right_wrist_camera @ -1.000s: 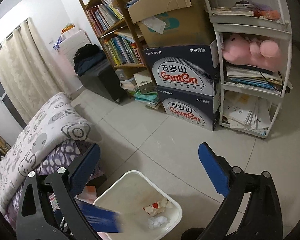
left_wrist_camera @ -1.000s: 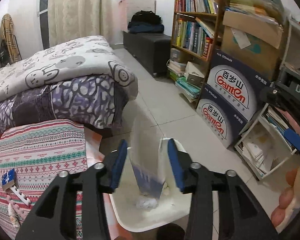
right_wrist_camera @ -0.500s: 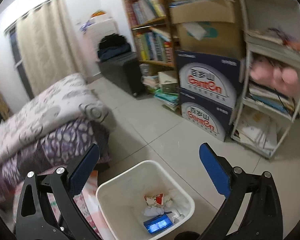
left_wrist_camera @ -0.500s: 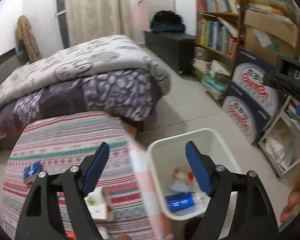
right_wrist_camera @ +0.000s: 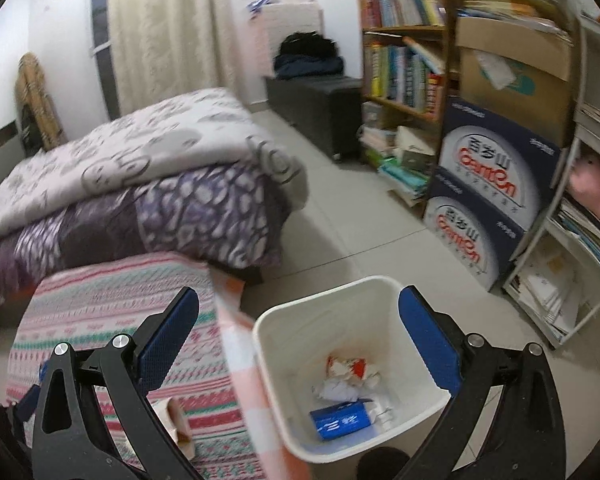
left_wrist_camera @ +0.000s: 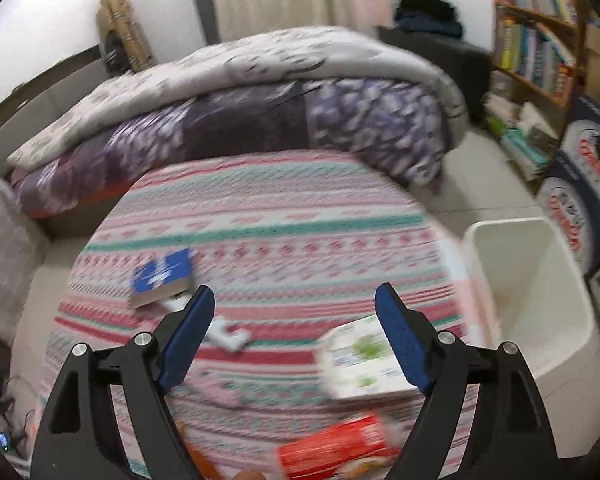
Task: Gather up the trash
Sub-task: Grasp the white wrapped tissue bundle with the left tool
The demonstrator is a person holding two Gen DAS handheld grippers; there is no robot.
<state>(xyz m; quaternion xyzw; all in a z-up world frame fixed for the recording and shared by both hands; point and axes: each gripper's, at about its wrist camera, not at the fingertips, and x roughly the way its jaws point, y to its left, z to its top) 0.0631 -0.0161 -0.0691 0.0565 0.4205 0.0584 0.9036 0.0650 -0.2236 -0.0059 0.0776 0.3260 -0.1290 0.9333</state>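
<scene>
Blue packet (right_wrist_camera: pixel 340 418) now in bin (right_wrist_camera: pixel 276 320); left claw (left_wrist_camera: pixel 294 320) opening, empty; right claw (right_wrist_camera: pixel 298 324) apart; table litter blurred.

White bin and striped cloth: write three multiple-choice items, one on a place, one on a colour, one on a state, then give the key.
1. Where does the white bin stand?
A. on the striped cloth
B. on the floor beside the striped cloth
C. on the bookshelf

2. What colour is the small box lying in the bin?
A. blue
B. green
C. yellow

3. How do the jaws of the left gripper stand?
A. clamped on a red packet
B. shut with nothing between
C. apart, holding nothing

Key: 1 B, the bin sits on the tiles at the cloth's edge. 2 A, the right wrist view shows a blue box among crumpled paper. 3 C, the jaws are opening and only the cloth shows between them.
</scene>
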